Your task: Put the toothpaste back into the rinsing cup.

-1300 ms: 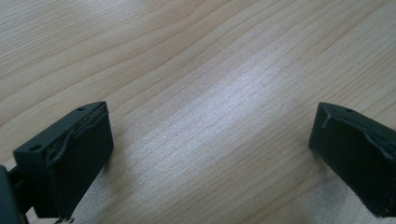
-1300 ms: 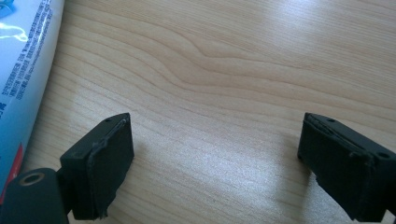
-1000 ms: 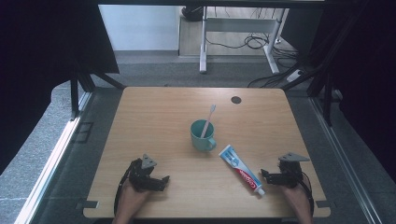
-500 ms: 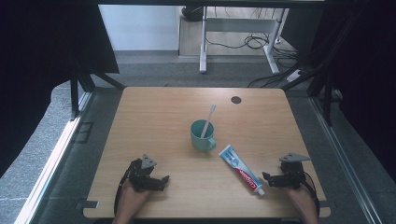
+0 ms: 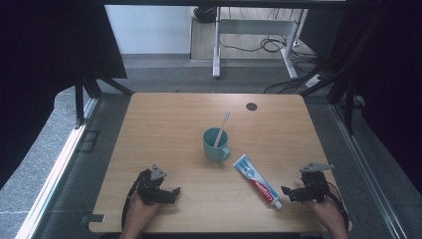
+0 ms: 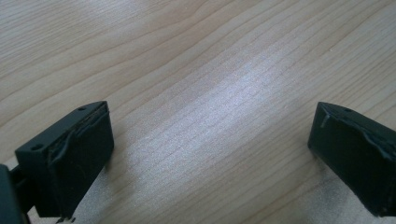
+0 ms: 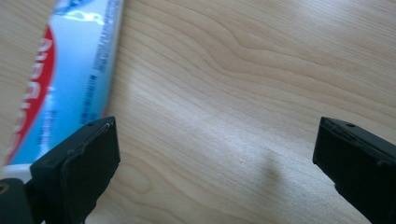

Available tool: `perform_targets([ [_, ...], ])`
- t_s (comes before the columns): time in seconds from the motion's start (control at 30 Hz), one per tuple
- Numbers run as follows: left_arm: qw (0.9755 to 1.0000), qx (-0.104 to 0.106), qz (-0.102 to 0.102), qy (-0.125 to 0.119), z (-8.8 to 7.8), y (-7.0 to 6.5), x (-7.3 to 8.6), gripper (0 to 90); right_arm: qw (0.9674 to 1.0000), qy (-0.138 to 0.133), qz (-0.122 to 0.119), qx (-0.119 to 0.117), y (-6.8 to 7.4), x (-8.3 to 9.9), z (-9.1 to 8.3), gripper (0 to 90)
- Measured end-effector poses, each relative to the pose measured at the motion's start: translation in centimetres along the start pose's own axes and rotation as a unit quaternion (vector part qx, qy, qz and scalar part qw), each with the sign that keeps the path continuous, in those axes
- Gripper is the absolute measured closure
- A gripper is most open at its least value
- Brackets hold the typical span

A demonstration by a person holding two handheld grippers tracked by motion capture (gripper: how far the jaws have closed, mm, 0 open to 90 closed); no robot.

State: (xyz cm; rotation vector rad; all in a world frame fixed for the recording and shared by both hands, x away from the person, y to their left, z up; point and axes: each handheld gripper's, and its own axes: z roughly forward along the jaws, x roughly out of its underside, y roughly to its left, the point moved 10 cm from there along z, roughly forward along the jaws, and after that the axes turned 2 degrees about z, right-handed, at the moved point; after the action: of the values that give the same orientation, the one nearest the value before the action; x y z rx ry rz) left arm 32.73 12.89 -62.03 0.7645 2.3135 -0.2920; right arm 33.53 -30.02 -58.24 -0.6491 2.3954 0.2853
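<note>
A white, blue and red toothpaste tube [image 5: 258,181] lies slantwise on the wooden table [image 5: 164,129], cap end toward the front. My right gripper [image 5: 289,193] hovers just right of that cap end. Its jaws have just been opening and stand wide with only bare wood between them. In the right gripper view the tube [image 7: 60,84] runs past the outer side of the left jaw of the right gripper [image 7: 217,149]. A teal cup [image 5: 215,144] at mid-table holds a toothbrush [image 5: 222,127]. My left gripper [image 5: 171,193] rests at the front left, and in its own view the left gripper [image 6: 215,135] is open over bare wood.
A small dark round disc [image 5: 252,106] sits in the tabletop near the far edge. Beyond the table are grey floor, a desk frame and cables. Dark frame struts stand at both sides.
The right gripper has lifted slightly beside the tube's cap end. The left gripper, the cup and the tube have stayed put.
</note>
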Motion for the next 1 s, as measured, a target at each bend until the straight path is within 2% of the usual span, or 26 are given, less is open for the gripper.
perform_targets([
  [0.23, 1.0, 0.0, 0.001, 0.0, 0.0, 0.0, 0.0, 0.2, 0.9992, 0.032, -0.018, -0.017, 1.1, -0.7, -0.7, 0.6],
  [0.63, 1.0, 0.0, 0.0, 0.0, 0.0, 0.0, 0.0, 0.2, 0.9961, 0.074, -0.022, -0.042, 2.8, -1.7, -0.3, 0.5],
  [0.67, 1.0, 0.0, 0.0, 0.0, 0.0, 0.0, 0.0, 0.2, 0.9947, 0.085, -0.019, -0.055, 3.3, -1.8, -0.2, 0.3],
  [0.73, 1.0, 0.0, 0.0, 0.0, 0.0, 0.0, 0.0, 0.2, 0.9934, 0.094, -0.025, -0.061, 3.7, -1.9, 0.0, 0.3],
  [0.97, 1.0, 0.001, 0.0, 0.001, 0.0, 0.0, 0.0, 0.2, 0.9871, 0.137, -0.053, -0.064, 4.7, -2.4, 1.0, 0.0],
  [1.0, 1.0, 0.001, 0.0, 0.001, 0.0, 0.0, 0.0, 0.2, 0.9871, 0.137, -0.053, -0.064, 4.7, -2.4, 1.0, 0.0],
])
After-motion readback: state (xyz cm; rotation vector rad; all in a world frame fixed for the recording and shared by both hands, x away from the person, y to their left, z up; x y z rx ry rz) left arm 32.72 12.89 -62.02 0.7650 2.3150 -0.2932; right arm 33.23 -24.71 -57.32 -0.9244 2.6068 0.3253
